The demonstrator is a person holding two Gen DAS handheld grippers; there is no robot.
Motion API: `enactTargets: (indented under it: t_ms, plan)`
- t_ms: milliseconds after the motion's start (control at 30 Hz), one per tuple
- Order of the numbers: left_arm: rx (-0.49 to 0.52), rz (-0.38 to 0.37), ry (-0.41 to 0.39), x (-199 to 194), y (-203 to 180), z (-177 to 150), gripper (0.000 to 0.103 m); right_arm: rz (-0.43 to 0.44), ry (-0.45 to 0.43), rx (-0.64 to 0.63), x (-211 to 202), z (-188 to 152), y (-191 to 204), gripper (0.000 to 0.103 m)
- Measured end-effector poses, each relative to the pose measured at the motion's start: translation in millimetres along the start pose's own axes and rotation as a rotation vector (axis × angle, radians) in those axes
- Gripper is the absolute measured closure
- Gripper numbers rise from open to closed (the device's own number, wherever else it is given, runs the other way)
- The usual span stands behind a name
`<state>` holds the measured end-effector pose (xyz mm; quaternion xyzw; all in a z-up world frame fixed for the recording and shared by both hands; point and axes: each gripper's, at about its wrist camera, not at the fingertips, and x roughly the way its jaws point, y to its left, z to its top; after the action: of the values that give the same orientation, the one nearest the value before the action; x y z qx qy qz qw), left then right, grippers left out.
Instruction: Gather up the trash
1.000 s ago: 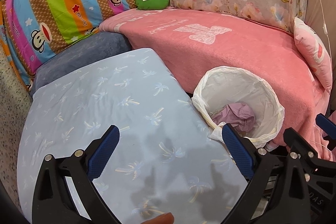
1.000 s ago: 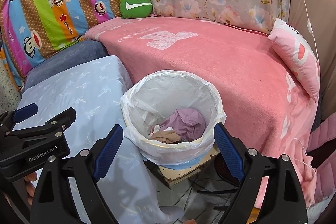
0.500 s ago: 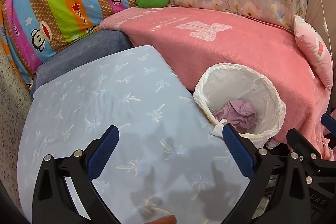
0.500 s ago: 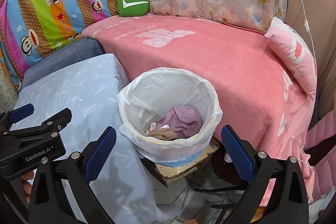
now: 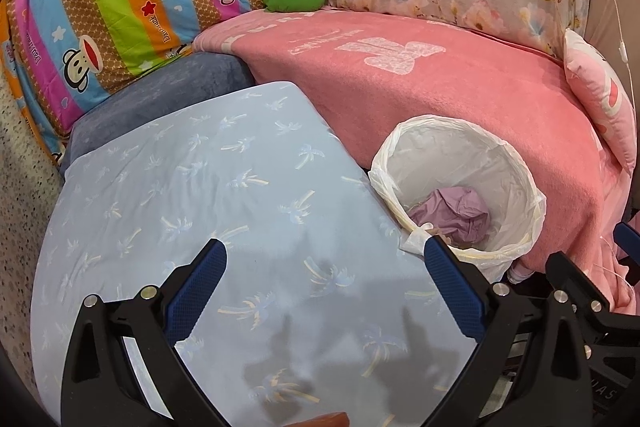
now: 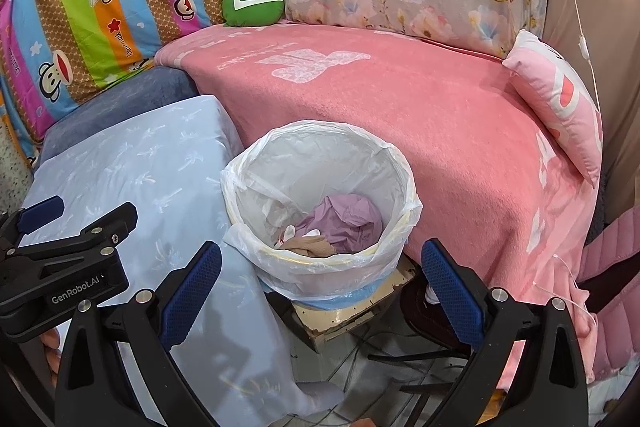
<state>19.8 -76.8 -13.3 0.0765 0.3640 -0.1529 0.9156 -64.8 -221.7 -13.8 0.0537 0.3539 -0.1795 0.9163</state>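
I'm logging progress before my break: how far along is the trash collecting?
Done: crumpled purple trash and a tan scrap lie in the lined bin. In hand: nothing; the left gripper and right gripper are both open and empty. Left: no loose trash shows on the blue cloth or pink blanket.

Bright, even light — sharp focus, fisheye-bent edges, dark corners.

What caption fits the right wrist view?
Open right claw above a lined trash bin holding a crumpled purple bag, beside a pink blanket.
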Motion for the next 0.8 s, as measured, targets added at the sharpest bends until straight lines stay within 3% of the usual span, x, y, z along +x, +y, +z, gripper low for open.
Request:
enactTargets:
  t_ms: [800]
  plan:
    - [0.003,0.025,0.002,-0.9,-6.3,-4.5,0.008,-0.024,0.012,0.009,-0.2,-6.1,-5.2,0.006]
